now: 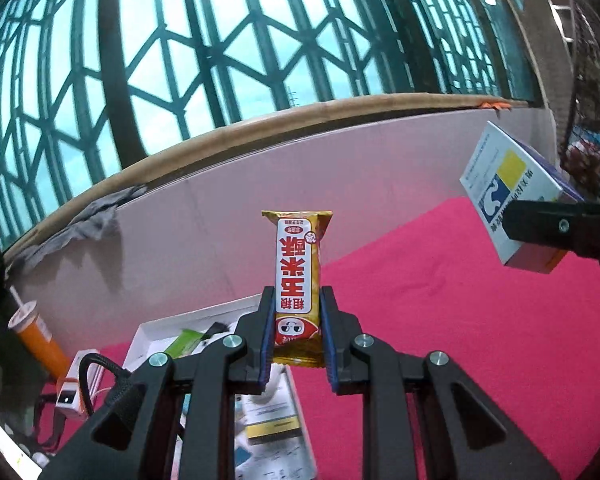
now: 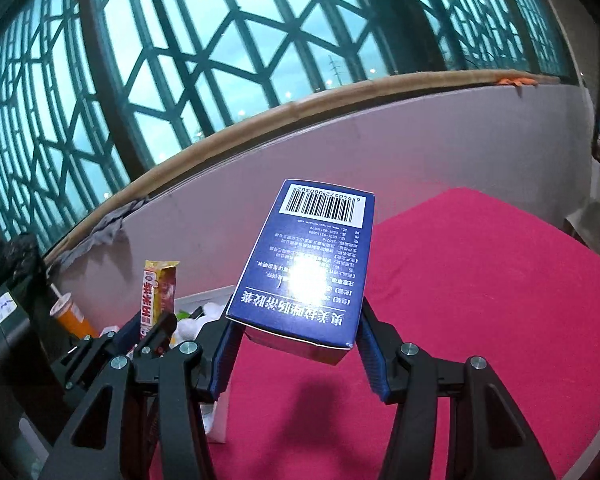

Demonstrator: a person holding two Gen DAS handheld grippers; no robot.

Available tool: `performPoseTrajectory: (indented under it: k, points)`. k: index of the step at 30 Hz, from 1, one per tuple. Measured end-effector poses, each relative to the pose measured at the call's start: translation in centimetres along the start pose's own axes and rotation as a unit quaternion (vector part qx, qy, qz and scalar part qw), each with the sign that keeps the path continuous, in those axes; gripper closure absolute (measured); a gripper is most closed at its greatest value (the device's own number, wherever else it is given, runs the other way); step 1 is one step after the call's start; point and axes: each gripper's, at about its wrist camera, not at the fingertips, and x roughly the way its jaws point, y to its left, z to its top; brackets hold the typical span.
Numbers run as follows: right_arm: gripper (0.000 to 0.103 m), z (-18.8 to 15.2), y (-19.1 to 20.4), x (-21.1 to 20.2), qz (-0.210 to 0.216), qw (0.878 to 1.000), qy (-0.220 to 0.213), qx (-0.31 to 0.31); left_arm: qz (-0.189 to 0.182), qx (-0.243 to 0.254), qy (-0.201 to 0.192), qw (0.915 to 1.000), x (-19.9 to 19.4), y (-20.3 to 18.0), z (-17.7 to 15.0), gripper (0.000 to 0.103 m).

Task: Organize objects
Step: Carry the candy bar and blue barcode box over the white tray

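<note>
My left gripper (image 1: 296,320) is shut on a yellow snack bar (image 1: 298,272) with red and white print, held upright above the pink tablecloth (image 1: 460,320). My right gripper (image 2: 296,340) is shut on a blue medicine box (image 2: 304,264) with a barcode on top, held in the air. The box also shows in the left wrist view (image 1: 512,196) at the right, and the snack bar in the right wrist view (image 2: 158,292) at the left.
A white tray (image 1: 156,328) with small items lies below my left gripper. An orange cup with a straw (image 1: 36,332) stands at the left. A grey wall panel (image 1: 260,184) and latticed windows stand behind the table. A grey rag (image 1: 80,220) hangs on the ledge.
</note>
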Motion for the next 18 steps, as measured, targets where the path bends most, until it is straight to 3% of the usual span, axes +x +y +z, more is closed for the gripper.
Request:
performPoseTrajectory:
  k: [18]
  points:
    - [0.045, -1.9, 7.6, 2.8, 0.034, 0.997, 0.042, -0.057, 0.03, -0.068, 0.014, 0.9971, -0.6, 8.4, -2.7, 0.083]
